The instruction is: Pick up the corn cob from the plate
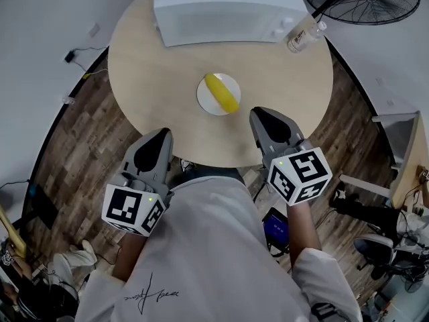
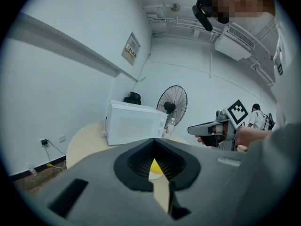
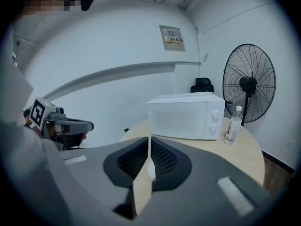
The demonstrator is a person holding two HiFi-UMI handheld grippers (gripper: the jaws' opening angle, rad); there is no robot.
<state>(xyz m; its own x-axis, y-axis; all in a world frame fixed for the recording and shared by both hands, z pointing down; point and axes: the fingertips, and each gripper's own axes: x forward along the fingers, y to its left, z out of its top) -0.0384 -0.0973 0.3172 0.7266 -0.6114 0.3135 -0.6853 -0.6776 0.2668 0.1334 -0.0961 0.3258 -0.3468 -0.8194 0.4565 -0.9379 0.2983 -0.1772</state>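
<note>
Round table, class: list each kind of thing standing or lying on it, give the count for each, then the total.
microwave: 1
water bottle: 1
plate: 1
corn cob: 1
Total: 4

I'm in a white short-sleeved T-shirt (image 1: 201, 247) with a small dark scrawl printed on it. My left gripper (image 1: 162, 135) and right gripper (image 1: 259, 113) are grey and beak-shaped with dark insets. Each carries a white cube (image 1: 299, 174) with black square markers and a green light.
</note>
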